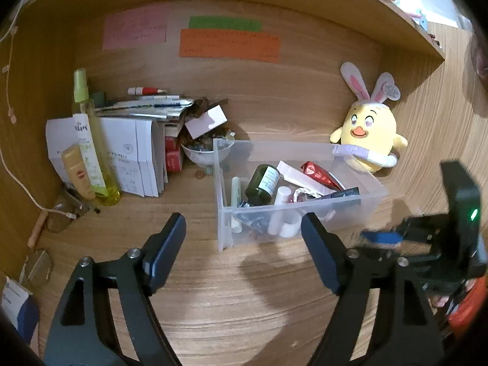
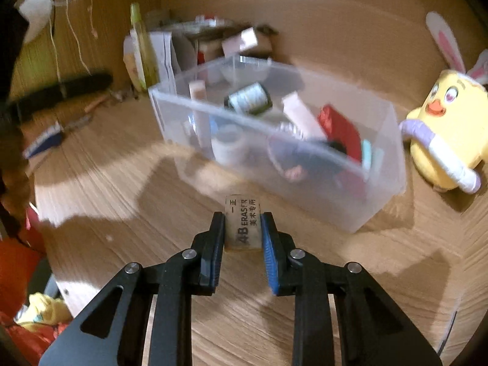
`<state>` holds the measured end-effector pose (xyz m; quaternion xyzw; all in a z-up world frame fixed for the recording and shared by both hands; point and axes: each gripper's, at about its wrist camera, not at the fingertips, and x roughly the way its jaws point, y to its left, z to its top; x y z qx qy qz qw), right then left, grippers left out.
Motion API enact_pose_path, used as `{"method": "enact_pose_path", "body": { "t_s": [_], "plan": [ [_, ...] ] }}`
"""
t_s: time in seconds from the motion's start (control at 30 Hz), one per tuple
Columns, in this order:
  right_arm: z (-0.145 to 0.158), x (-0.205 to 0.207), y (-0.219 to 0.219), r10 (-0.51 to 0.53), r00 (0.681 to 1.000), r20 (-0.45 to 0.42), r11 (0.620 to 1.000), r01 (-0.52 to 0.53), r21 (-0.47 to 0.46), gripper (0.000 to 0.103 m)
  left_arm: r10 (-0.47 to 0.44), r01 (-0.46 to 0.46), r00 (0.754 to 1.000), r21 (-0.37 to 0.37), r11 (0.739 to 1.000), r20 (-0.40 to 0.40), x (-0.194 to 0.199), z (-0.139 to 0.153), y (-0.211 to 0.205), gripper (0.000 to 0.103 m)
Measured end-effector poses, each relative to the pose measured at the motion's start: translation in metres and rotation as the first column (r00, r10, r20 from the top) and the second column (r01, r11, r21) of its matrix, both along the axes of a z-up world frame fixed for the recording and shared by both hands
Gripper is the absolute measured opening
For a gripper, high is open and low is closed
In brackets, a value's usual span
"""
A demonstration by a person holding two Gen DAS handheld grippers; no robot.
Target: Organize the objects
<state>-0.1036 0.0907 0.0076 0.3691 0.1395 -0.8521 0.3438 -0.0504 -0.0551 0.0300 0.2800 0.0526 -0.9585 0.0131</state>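
A clear plastic bin [image 1: 224,228] [image 2: 384,213] stands on the wooden desk, holding a dark green bottle [image 1: 263,184] [image 2: 248,99], tubes, a white roll and other small items. My right gripper [image 2: 242,222] is shut on a 4B eraser [image 2: 243,224] and holds it above the desk, in front of the bin. It shows at the right edge of the left wrist view [image 1: 381,238]. My left gripper [image 1: 244,222] is open and empty, just in front of the bin's near wall.
A yellow chick plush [image 1: 370,134] [image 2: 442,134] sits right of the bin. A spray bottle [image 1: 91,146], papers, pens and a small bowl [image 1: 204,152] crowd the back left. Sticky notes [image 1: 228,45] hang on the back panel. A shelf runs overhead.
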Motion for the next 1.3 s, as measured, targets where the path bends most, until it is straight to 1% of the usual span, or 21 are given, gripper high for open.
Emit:
{"method": "enact_pose_path", "body": {
  "t_s": [0.2, 0.37, 0.47, 0.6, 0.8, 0.83, 0.87, 0.9, 0.93, 0.97, 1.13, 1.2, 1.27, 1.3],
  "plan": [
    [0.036, -0.011, 0.0, -0.044, 0.998, -0.045, 0.995, 0.04, -0.096, 0.022, 0.009, -0.009, 1.0, 0.001, 1.0, 0.004, 0.001, -0.007, 0.001, 0.086],
    [0.049, -0.037, -0.006, -0.096, 0.995, -0.04, 0.987, 0.089, -0.134, 0.022, 0.009, -0.008, 1.0, -0.003, 1.0, 0.008, 0.001, -0.012, 0.003, 0.09],
    [0.046, -0.056, -0.013, -0.126, 0.992, -0.02, 0.985, 0.123, -0.122, 0.022, 0.01, -0.01, 1.0, -0.009, 1.0, 0.007, 0.001, -0.014, 0.005, 0.092],
    [0.033, -0.075, -0.02, -0.149, 0.989, 0.019, 0.983, 0.15, -0.104, 0.022, 0.005, -0.005, 1.0, -0.006, 1.0, 0.009, 0.001, -0.018, 0.007, 0.093],
    [0.02, -0.083, -0.025, -0.18, 0.984, 0.016, 0.982, 0.18, -0.061, 0.022, 0.005, -0.005, 1.0, 0.001, 1.0, 0.008, 0.001, -0.02, 0.008, 0.093],
    [0.021, -0.081, -0.024, -0.179, 0.984, 0.009, 0.982, 0.179, -0.06, 0.024, 0.006, -0.006, 1.0, 0.005, 1.0, 0.008, 0.002, -0.02, 0.007, 0.093],
    [0.022, -0.08, -0.023, -0.177, 0.984, 0.004, 0.983, 0.177, -0.057, 0.03, 0.007, -0.007, 1.0, 0.008, 1.0, 0.008, 0.002, -0.02, 0.007, 0.093],
    [0.025, -0.077, -0.022, -0.174, 0.985, -0.005, 0.983, 0.174, -0.062, 0.034, 0.01, -0.01, 1.0, 0.011, 1.0, 0.007, 0.002, -0.02, 0.006, 0.093],
    [0.028, -0.074, -0.02, -0.173, 0.985, -0.013, 0.983, 0.171, -0.068, 0.04, 0.012, -0.012, 1.0, 0.012, 1.0, 0.006, 0.002, -0.02, 0.006, 0.093],
    [0.03, -0.071, -0.019, -0.17, 0.985, -0.022, 0.983, 0.168, -0.074, 0.044, 0.014, -0.015, 1.0, 0.015, 1.0, 0.002, 0.004, -0.019, 0.006, 0.093],
    [0.043, -0.045, -0.01, -0.136, 0.989, -0.061, 0.987, 0.13, -0.094, 0.044, 0.024, -0.023, 1.0, 0.033, 0.999, -0.01, 0.008, -0.016, 0.003, 0.093],
    [0.046, -0.031, -0.006, -0.132, 0.987, -0.09, 0.988, 0.123, -0.097, 0.046, 0.027, -0.027, 1.0, 0.039, 0.999, -0.012, 0.009, -0.016, 0.003, 0.093],
    [0.049, -0.018, 0.0, -0.131, 0.985, -0.111, 0.987, 0.119, -0.108, 0.054, 0.028, -0.028, 1.0, 0.043, 0.999, -0.014, 0.011, -0.016, 0.003, 0.093],
    [0.051, -0.011, 0.003, -0.131, 0.984, -0.12, 0.986, 0.117, -0.118, 0.056, 0.027, -0.027, 1.0, 0.045, 0.999, -0.013, 0.012, -0.016, 0.004, 0.093]
  ]
}}
